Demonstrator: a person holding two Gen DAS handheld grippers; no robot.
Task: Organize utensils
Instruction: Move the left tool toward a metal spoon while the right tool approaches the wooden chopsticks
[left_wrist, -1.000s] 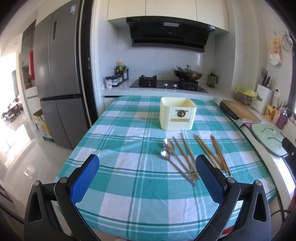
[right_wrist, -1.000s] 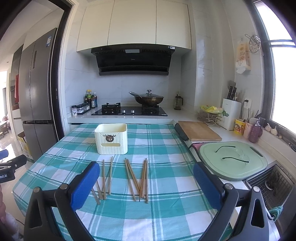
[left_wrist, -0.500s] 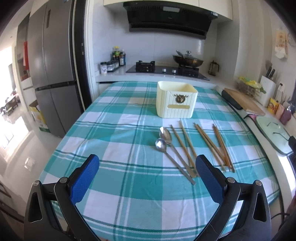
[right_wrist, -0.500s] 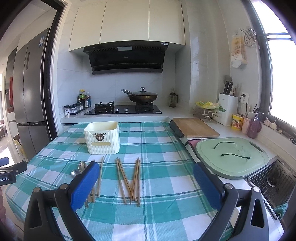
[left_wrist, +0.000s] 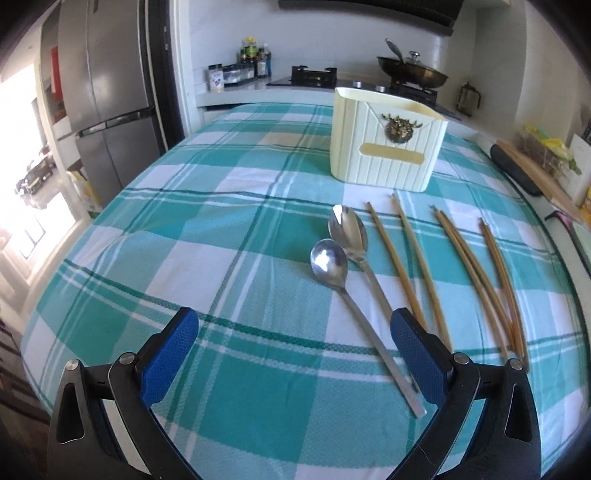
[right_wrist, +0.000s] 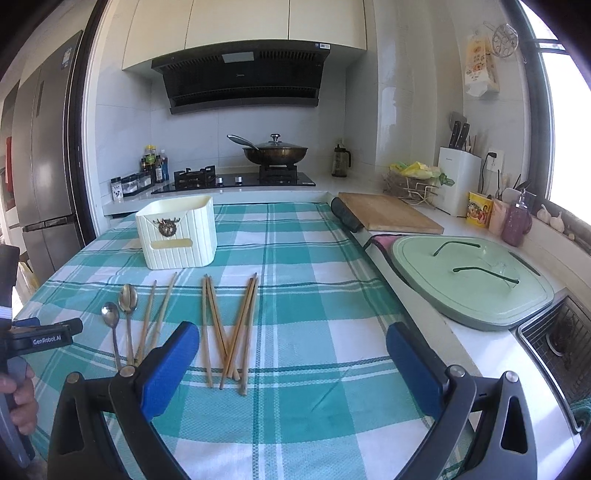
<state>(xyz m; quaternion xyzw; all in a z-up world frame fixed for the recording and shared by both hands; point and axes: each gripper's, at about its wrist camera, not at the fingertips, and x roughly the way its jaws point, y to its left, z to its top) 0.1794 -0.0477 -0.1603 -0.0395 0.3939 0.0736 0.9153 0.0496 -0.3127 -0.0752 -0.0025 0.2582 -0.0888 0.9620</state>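
Note:
Two steel spoons (left_wrist: 334, 266) lie side by side on the green checked tablecloth (left_wrist: 221, 229), bowls toward a cream utensil box (left_wrist: 384, 147). Several wooden chopsticks (left_wrist: 461, 266) lie to their right. My left gripper (left_wrist: 293, 343) is open and empty, low over the cloth, its right finger next to the spoon handles. My right gripper (right_wrist: 291, 354) is open and empty, near the chopsticks (right_wrist: 229, 325). In the right wrist view the spoons (right_wrist: 120, 317) and the box (right_wrist: 177, 230) lie to the left, and the left gripper shows at the left edge.
A green lid (right_wrist: 469, 277) and a sink (right_wrist: 561, 339) lie right of the table. A cutting board (right_wrist: 388, 218) sits behind them. The stove with a pan (right_wrist: 273, 153) is at the back. A fridge (left_wrist: 103, 92) stands at the left.
My left gripper has moved forward and down toward the spoons. My right gripper has moved a little forward and right. Both stayed open.

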